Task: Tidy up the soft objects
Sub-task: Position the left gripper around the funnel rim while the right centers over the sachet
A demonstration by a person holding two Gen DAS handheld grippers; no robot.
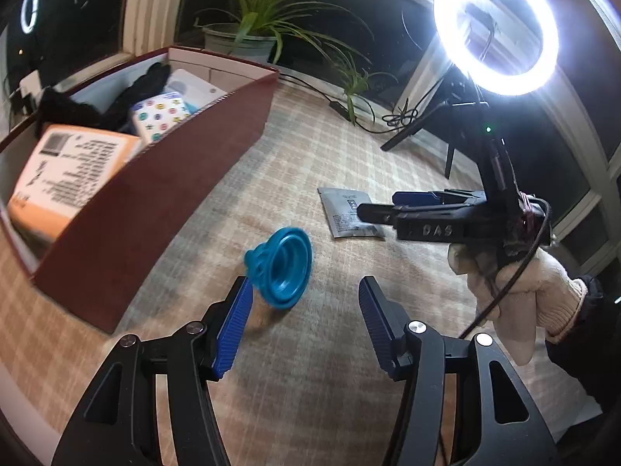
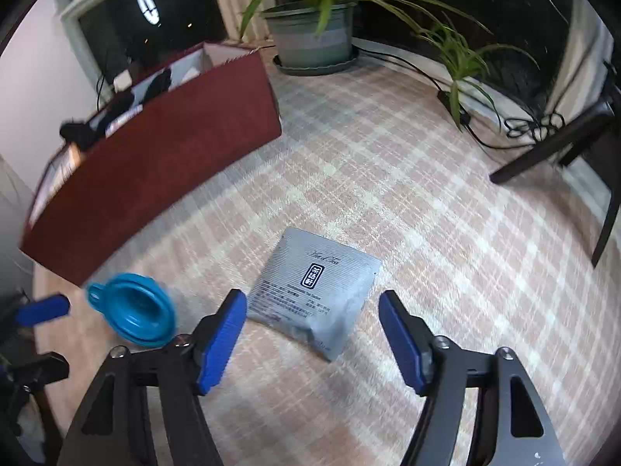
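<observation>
1. Left gripper (image 1: 304, 324): jaws approx half open, empty. Blue funnel (image 1: 281, 268) lies on its side on the desk (image 1: 330, 388), just ahead of the fingertips and nearer the left pad; no contact visible.
2. Right gripper (image 2: 312, 336): also approx half open, nothing held. Silver tea sachet (image 2: 316, 291) lies flat on the desk, its near edge between and just past the pads, not touched.
3. Funnel looks like ribbed collapsible silicone: light, squashy, prob grippy. Best hold, I judge, is across the wide rim or by the small loop tab; a hard squeeze would fold it.
4. Sachet: thin foil pouch, light, slick, lies flat w/ little to bite. Take a corner or edge, pads angled down.
5. Red box (image 1: 155, 178) stands left of both, already holding packets and a dark fabric item; likely the drop spot.
</observation>
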